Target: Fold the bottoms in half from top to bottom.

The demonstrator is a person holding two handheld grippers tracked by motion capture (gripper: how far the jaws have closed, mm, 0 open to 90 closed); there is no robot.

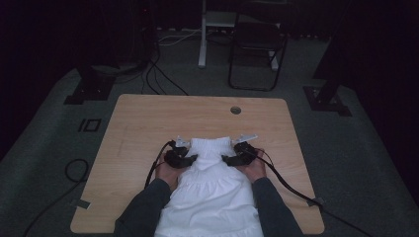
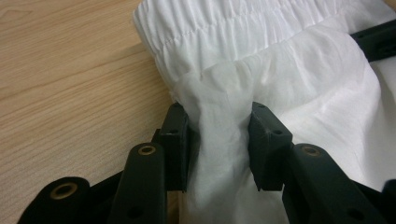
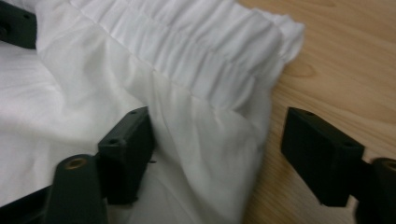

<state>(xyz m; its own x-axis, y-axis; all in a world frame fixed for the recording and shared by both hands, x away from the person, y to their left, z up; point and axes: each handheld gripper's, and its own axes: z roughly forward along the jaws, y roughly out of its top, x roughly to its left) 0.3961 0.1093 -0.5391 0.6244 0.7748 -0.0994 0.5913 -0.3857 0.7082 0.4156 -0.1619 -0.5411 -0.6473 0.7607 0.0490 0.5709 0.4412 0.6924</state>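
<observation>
A white gathered garment point(image 1: 212, 192) with an elastic waistband point(image 2: 219, 28) lies on the wooden table point(image 1: 148, 118), waistband at the far end. My left gripper point(image 1: 193, 158) sits at the garment's left side just below the waistband. In the left gripper view its jaws point(image 2: 217, 123) are shut on a pinched fold of the white cloth. My right gripper point(image 1: 226, 159) is at the right side at the same height. In the right gripper view it point(image 3: 219, 135) stands open, one jaw resting on the cloth point(image 3: 187, 56) and the other over bare wood beside the garment's edge.
A round cable hole point(image 1: 235, 110) is in the table's far part. Bare wood lies left, right and beyond the garment. A folding chair point(image 1: 257, 44) and cables point(image 1: 158, 79) stand on the dark floor behind the table.
</observation>
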